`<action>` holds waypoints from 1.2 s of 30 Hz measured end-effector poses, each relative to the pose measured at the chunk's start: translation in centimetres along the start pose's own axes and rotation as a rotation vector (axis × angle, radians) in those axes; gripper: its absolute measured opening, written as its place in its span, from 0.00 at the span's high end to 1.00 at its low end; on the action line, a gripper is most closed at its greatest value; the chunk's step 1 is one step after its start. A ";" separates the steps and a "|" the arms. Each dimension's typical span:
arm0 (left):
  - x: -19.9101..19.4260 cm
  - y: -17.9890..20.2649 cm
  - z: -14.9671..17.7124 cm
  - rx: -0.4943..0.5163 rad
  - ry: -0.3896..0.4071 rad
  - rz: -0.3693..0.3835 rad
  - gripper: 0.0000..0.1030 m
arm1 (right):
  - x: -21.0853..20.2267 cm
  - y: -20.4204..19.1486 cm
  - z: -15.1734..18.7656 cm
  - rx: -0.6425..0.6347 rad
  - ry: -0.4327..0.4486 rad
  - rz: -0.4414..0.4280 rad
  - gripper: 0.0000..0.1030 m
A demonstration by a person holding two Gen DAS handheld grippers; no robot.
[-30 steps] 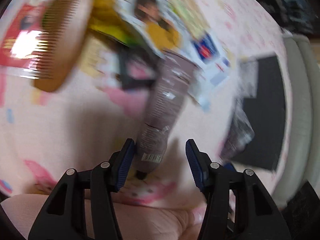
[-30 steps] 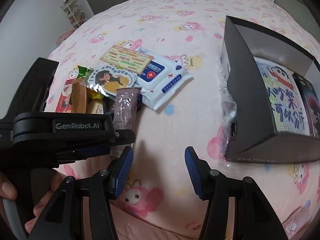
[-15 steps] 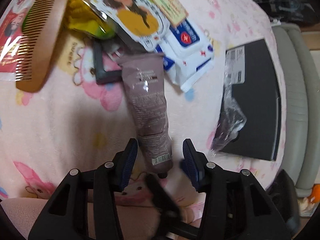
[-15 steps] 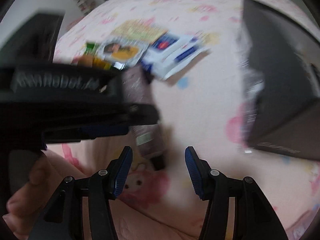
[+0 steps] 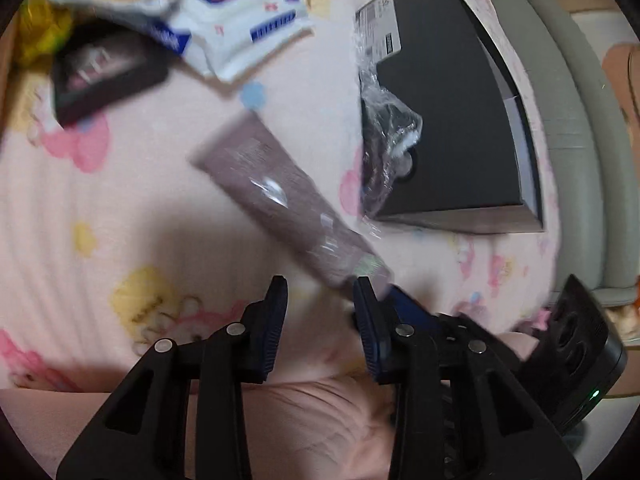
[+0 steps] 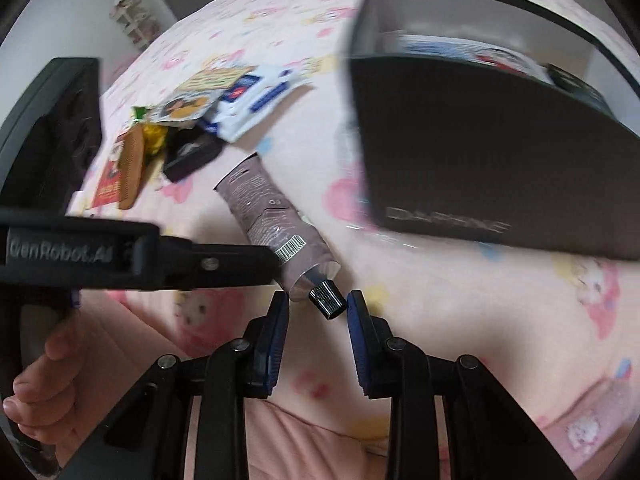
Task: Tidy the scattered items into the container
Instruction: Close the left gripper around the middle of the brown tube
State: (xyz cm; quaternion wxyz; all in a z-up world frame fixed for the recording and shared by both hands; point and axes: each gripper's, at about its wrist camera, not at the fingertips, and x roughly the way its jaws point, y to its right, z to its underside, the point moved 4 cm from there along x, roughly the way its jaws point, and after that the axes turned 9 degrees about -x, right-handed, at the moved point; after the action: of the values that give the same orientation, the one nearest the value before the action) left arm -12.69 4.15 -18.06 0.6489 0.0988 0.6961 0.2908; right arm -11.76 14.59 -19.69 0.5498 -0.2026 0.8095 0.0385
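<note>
My right view is showing the mauve squeeze tube's black ribbed cap, which my left view is hiding. The cap is sitting between the parted fingers of my right tool, ungripped. My left tool, also open, is hovering just behind the tube, the black cardboard box ahead to its right.

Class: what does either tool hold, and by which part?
Cannot be told: the brown tube has its black cap inside the right tool, contact unclear.
</note>
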 end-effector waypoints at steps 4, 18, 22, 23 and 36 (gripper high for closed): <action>-1.4 -0.6 -1.1 -0.061 0.093 0.010 0.64 | 0.2 1.3 0.6 0.041 0.005 0.008 0.74; 3.1 1.0 -4.8 -0.034 0.112 -0.154 0.54 | 0.5 3.2 -0.2 0.158 0.066 -0.002 0.74; 2.8 1.7 -3.6 0.021 0.083 -0.148 0.59 | 0.9 1.9 -0.9 0.169 0.091 -0.068 0.74; 2.9 1.8 -3.0 0.025 0.060 -0.138 0.59 | 1.0 1.7 -0.9 0.166 0.089 -0.059 0.74; 2.8 0.6 -4.6 -0.070 0.113 -0.114 0.56 | 2.7 2.4 -0.9 0.215 0.050 0.076 0.74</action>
State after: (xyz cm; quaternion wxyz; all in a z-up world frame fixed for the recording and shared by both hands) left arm -17.69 4.81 -20.09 0.6272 0.0196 0.7255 0.2825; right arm -14.27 15.81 -22.17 0.5463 -0.1123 0.8294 -0.0329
